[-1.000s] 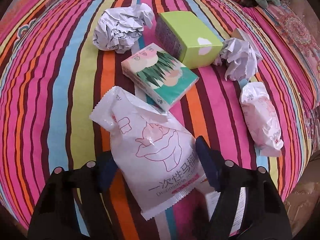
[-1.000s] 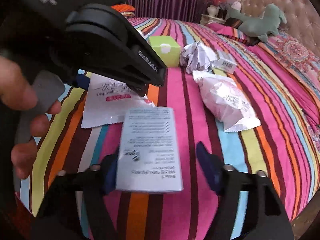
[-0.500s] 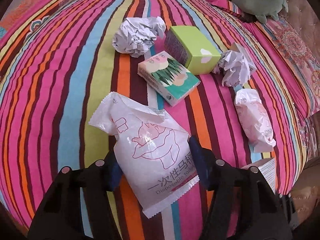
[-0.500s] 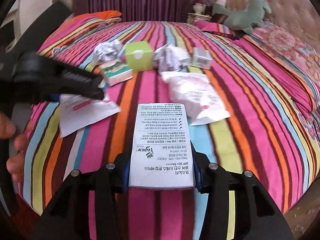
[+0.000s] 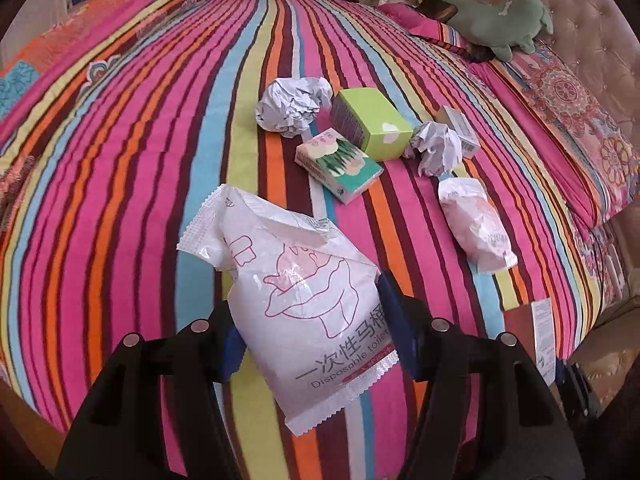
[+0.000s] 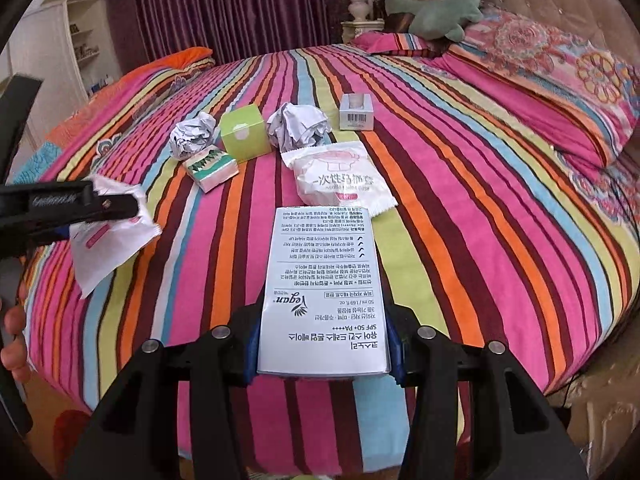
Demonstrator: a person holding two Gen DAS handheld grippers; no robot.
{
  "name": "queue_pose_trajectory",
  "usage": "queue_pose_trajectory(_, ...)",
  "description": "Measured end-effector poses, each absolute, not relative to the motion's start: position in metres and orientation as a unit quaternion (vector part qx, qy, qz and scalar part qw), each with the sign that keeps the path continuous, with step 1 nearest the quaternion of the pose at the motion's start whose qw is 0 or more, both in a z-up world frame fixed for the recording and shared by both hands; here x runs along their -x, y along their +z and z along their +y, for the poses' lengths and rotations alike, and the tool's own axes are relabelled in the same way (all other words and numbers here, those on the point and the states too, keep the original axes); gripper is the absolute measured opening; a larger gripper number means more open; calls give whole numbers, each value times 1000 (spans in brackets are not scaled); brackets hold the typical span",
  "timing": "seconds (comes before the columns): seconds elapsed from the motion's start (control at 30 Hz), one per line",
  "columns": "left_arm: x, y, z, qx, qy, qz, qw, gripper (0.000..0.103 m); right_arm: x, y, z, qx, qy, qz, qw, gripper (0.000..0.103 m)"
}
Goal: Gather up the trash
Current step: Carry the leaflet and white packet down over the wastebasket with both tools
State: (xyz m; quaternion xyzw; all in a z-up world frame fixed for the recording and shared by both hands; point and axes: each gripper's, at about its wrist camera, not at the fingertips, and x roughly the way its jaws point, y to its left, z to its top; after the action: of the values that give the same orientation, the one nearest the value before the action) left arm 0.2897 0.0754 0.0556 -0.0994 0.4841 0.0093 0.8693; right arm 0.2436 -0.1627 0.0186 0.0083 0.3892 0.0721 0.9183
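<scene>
Striped bedspread (image 6: 460, 200) beneath, purple curtains behind, green plush toy (image 6: 436, 4) at the headboard. Clamped in the left gripper (image 5: 308, 344): white wrapper (image 5: 296, 280), long axis running forward out of the fingers, lifted off the spread; clamped in the right gripper (image 6: 324, 344): printed carton (image 6: 324, 280), long axis likewise forward, jaws closed on its near end. Remaining beyond the carton: pink-printed packet (image 6: 340, 180) nearest, then green box (image 6: 244, 134) flanked by two paper balls (image 6: 298, 124), tissue pack (image 6: 210, 166) and barcode box (image 6: 356, 112); both hands full, so judged no free fingers for these until a drop-off.

L claw (image 5: 308, 332) clamped on white packet (image 5: 296, 280) | R claw (image 6: 322, 344) clamped on printed box (image 6: 324, 292)
</scene>
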Motion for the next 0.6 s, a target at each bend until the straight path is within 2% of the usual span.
queue_pose_trajectory(0.27, -246, 65, 85, 88, 8, 470, 878, 59, -222, 33, -173, -31, 76, 381, 921, 45)
queue_pose_trajectory(0.6, -164, 53, 73, 71, -16, 462, 884, 59, -173, 22, -179, -78, 102, 407, 904, 45)
